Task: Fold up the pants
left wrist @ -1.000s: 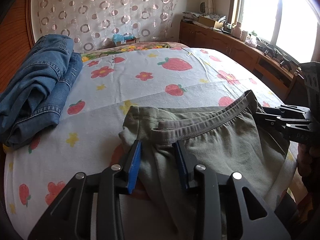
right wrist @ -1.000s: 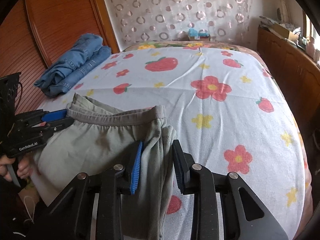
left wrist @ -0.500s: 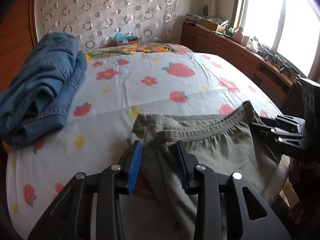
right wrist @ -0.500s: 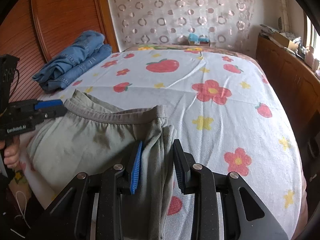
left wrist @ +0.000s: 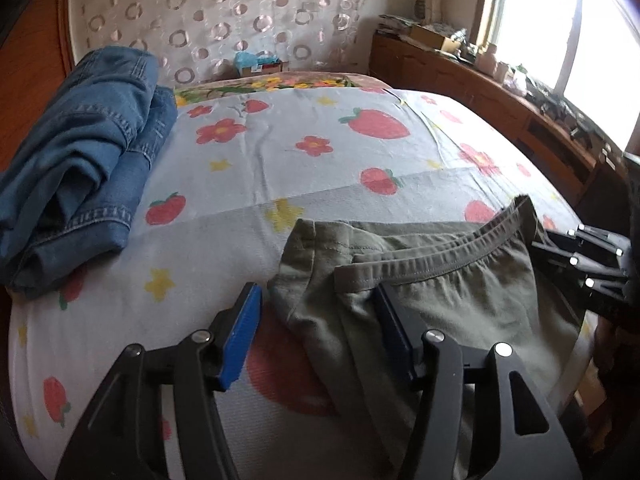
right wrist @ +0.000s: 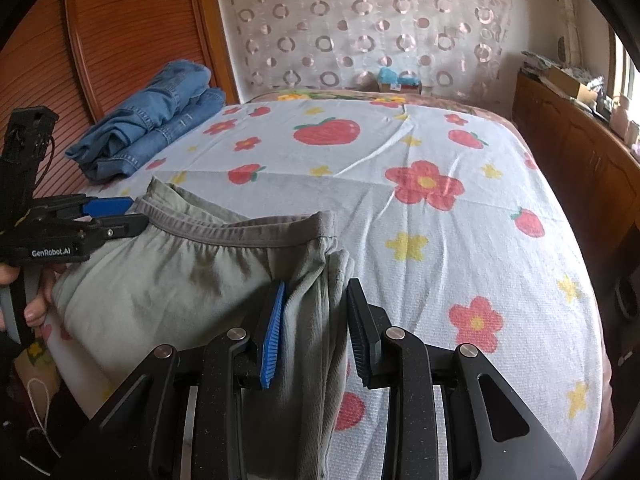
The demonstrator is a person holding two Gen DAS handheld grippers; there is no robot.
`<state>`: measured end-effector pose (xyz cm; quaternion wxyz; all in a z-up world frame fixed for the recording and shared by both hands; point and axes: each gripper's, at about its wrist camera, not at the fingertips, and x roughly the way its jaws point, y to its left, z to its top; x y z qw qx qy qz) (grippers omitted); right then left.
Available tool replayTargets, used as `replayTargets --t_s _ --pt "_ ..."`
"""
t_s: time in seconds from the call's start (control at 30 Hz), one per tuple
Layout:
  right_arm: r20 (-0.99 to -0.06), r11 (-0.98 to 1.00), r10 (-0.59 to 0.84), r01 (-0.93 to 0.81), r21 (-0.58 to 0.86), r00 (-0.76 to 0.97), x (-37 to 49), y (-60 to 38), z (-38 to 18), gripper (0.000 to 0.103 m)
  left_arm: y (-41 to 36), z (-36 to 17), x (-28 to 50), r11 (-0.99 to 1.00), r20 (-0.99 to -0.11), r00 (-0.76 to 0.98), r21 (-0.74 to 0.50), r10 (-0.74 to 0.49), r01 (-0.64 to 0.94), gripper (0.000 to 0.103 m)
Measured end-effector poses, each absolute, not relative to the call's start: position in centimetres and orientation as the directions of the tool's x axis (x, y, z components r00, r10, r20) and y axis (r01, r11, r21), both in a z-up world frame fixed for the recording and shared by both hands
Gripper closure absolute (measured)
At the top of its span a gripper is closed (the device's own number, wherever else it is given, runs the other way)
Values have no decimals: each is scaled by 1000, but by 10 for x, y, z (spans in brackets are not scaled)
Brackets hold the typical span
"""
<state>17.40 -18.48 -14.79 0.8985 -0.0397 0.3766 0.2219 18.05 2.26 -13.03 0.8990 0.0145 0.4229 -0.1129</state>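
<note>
While the left gripper (left wrist: 316, 332) is opening, its blue pads (left wrist: 240, 340) stand clear of the cloth, with only the left waist corner of the olive pants (left wrist: 440, 296) lying loose between the jaws. The right gripper (right wrist: 316, 320) is narrowed onto a bunched fold at the right waist corner; its pads appear to press the cloth, so I judge it still clamped there.

The pants lie at the near edge of the bed (left wrist: 260, 152), waistband (left wrist: 432, 260) facing the far edge and the legs seemingly hanging over the near edge, out of sight. Folded jeans (left wrist: 80, 152) sit well apart, by the bed's left edge near the far corner.

The step in hand looks like letting the waist go after laying it down. To do it well, the left jaws should open fully before backing off, so no pad drags the corner and rumples the waistband; the right should let go only once the cloth rests flat, and both should pull away along the bed rather than upward.

Only the right wrist view shows the hand (right wrist: 36, 300) holding the left tool and how flat the seat of the pants lies. Only the left wrist view shows the doubled waistband layers and the window side of the room.
</note>
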Motion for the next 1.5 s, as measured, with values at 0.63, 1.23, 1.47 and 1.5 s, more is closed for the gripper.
replayTargets --t_s 0.63,1.23,1.47,1.5 --pt "-686 883 406 -452 124 604 175 -184 -148 86 27 -126 171 950 -728 612 -196 -308 245 86" --pt "-607 862 455 -493 118 651 145 -186 -110 96 19 -79 126 944 -583 743 -194 -329 266 94" --pt "-580 859 454 -506 82 676 139 -181 -93 97 13 -72 126 949 -574 756 -159 -314 274 101" --pt "-581 860 449 -504 77 679 138 -181 -93 97 13 -72 128 950 -577 755 -156 -310 271 101"
